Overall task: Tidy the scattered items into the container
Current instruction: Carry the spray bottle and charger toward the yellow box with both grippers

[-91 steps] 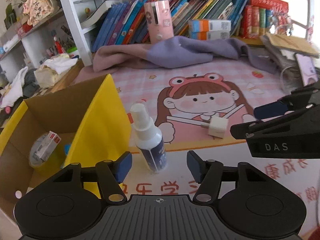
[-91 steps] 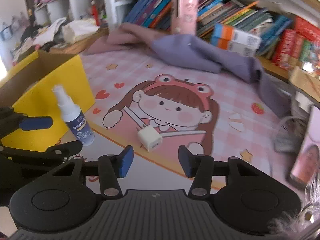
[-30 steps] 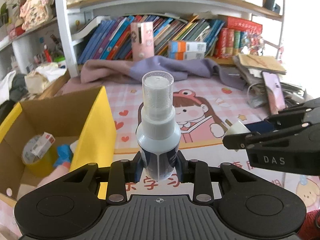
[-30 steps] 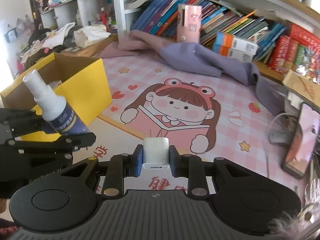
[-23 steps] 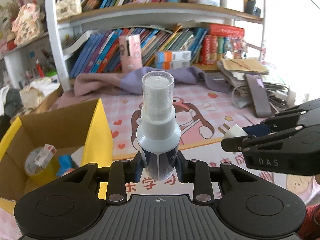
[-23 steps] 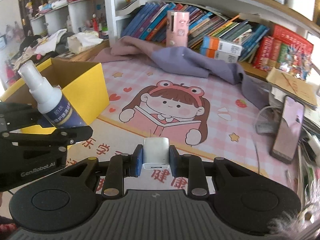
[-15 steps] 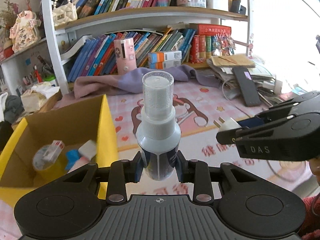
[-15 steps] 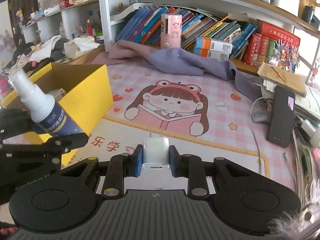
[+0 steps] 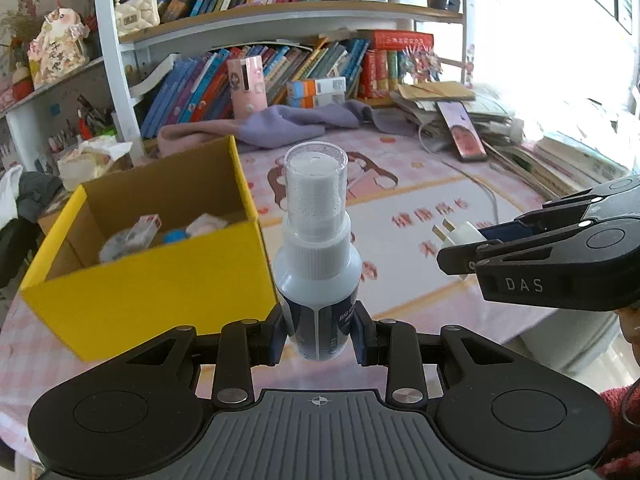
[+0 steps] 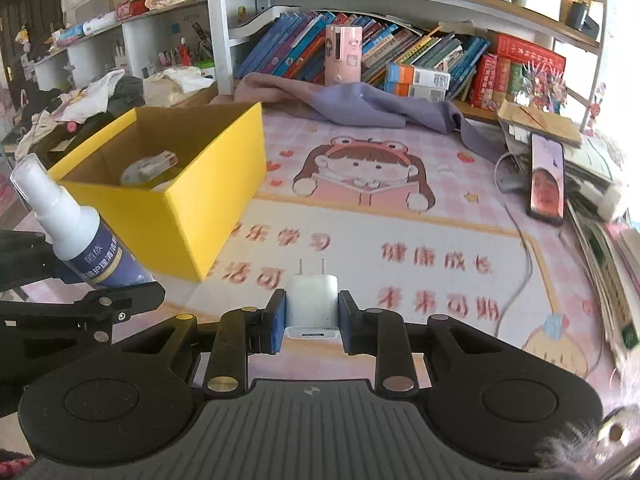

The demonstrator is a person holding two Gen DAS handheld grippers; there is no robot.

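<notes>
My left gripper [image 9: 319,332] is shut on a white spray bottle [image 9: 316,256] with a dark label, held upright in the air. The same spray bottle [image 10: 68,236] shows at the left of the right wrist view. My right gripper [image 10: 312,322] is shut on a white plug charger [image 10: 312,300], prongs pointing away. That charger [image 9: 460,234] also appears at the right of the left wrist view. The open yellow box [image 9: 160,280] sits on the mat ahead and to the left, holding a tape roll [image 9: 120,240] and other small items. The yellow box [image 10: 192,208] lies left of the charger.
A pink cartoon mat [image 10: 400,240] covers the table. A purple cloth [image 10: 360,104] lies at the back below the bookshelf [image 10: 400,52]. A phone [image 10: 546,178] with a cable, and stacks of books and papers [image 10: 608,216], stand at the right edge.
Both grippers have pulled back from the mat with their loads still held. The yellow box now shows more of its front wall and sits further ahead in both views.
</notes>
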